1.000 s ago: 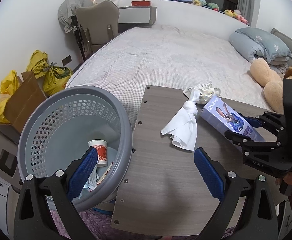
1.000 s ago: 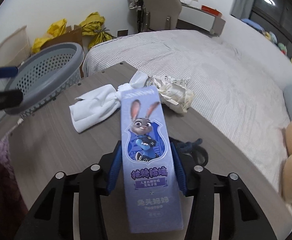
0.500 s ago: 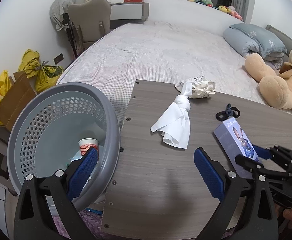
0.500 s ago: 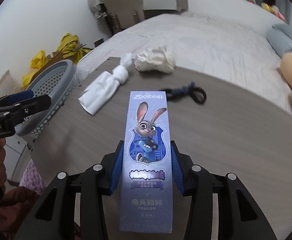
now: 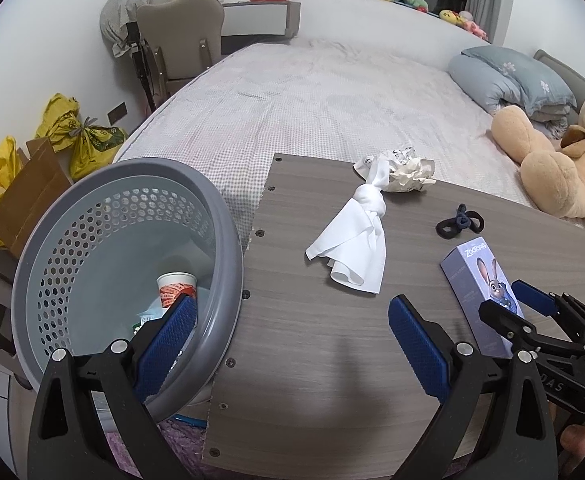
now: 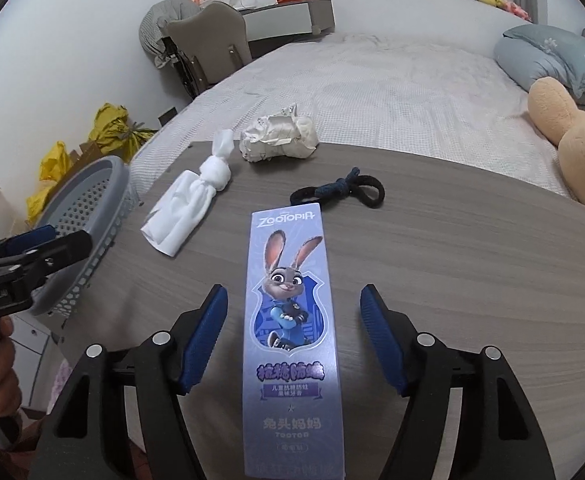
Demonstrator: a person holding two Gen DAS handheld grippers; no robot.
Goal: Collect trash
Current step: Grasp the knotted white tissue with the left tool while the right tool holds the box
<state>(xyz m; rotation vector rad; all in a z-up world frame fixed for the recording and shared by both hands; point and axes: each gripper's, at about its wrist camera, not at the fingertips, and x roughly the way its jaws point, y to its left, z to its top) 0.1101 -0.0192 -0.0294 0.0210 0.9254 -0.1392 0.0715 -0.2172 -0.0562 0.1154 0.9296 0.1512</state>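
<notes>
A purple Zootopia box [image 6: 290, 328] lies flat on the wooden table [image 6: 472, 280] between the spread fingers of my open right gripper [image 6: 292, 332]; it also shows in the left wrist view [image 5: 482, 288]. A knotted white cloth [image 6: 190, 208] [image 5: 356, 236], a crumpled paper wad [image 6: 278, 140] [image 5: 406, 168] and a dark hair tie [image 6: 340, 192] [image 5: 458, 222] lie farther out. My left gripper [image 5: 292, 336] is open and empty, straddling the rim of the grey perforated basket [image 5: 220, 224] and the table's left edge. A paper cup [image 5: 174, 288] lies in the basket.
A bed [image 5: 332, 96] runs behind the table, with a teddy bear [image 5: 564, 160] and a blue pillow [image 5: 512, 80]. A chair [image 5: 180, 40], yellow bags [image 5: 76, 136] and cardboard [image 5: 32, 196] stand at the left wall.
My right gripper carried the box back toward me, set it flat on the table and opened off it. The left gripper stayed open by the basket.
</notes>
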